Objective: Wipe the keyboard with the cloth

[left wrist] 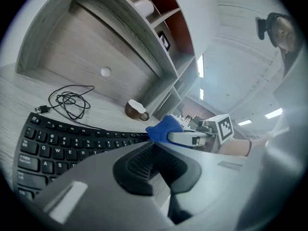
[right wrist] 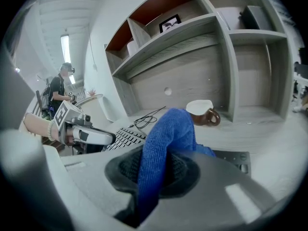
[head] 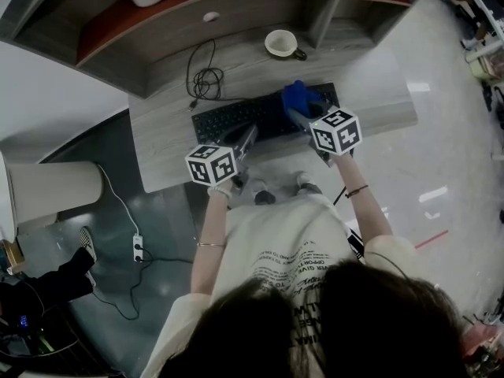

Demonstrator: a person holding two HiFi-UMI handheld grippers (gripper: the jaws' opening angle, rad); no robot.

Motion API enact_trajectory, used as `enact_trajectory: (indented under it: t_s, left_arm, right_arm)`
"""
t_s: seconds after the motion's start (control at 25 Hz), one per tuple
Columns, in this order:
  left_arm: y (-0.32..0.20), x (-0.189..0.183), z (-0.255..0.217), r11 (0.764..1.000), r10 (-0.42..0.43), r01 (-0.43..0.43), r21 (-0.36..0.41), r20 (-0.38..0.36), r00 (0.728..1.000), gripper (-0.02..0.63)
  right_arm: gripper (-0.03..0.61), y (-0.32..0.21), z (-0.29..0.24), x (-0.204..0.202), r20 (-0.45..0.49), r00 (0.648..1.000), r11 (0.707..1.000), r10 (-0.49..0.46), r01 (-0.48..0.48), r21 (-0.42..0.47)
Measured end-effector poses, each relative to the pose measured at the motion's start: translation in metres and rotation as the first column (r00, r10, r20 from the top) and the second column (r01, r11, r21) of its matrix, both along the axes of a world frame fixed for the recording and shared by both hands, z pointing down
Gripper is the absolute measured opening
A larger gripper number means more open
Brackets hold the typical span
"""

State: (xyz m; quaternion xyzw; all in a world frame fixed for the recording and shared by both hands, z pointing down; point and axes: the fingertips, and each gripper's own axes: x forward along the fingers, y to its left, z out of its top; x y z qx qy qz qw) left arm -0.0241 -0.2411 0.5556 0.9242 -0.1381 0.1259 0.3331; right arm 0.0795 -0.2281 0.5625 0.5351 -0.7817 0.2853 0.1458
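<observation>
Keyboard (head: 256,116) lies parallel to the front edge of the desk (head: 378,93), with bare desk surface at both ends. Right gripper (head: 297,113) is over the keyboard's right end, jaws pinching the blue cloth (head: 298,95), which bulges up over the keys there. Left gripper (head: 250,135) sits at the keyboard's front edge near its middle; jaws appear pressed together with nothing between. Coiled black cable (head: 206,77) lies behind the keyboard's left half. Mug (head: 281,43) stands further back beside a shelf upright (head: 323,10); its inside shows white, contents not determinable
</observation>
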Motion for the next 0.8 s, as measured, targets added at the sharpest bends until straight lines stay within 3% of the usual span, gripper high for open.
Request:
enact_trajectory:
  t_s: [0.8]
  left_arm:
    - [-0.005, -0.032, 0.004, 1.0, 0.011, -0.011, -0.007, -0.005, 1.0, -0.003]
  right_arm:
    - [0.052, -0.003, 0.003, -0.025, -0.014, 0.999, 0.999, 0.033, -0.033, -0.001]
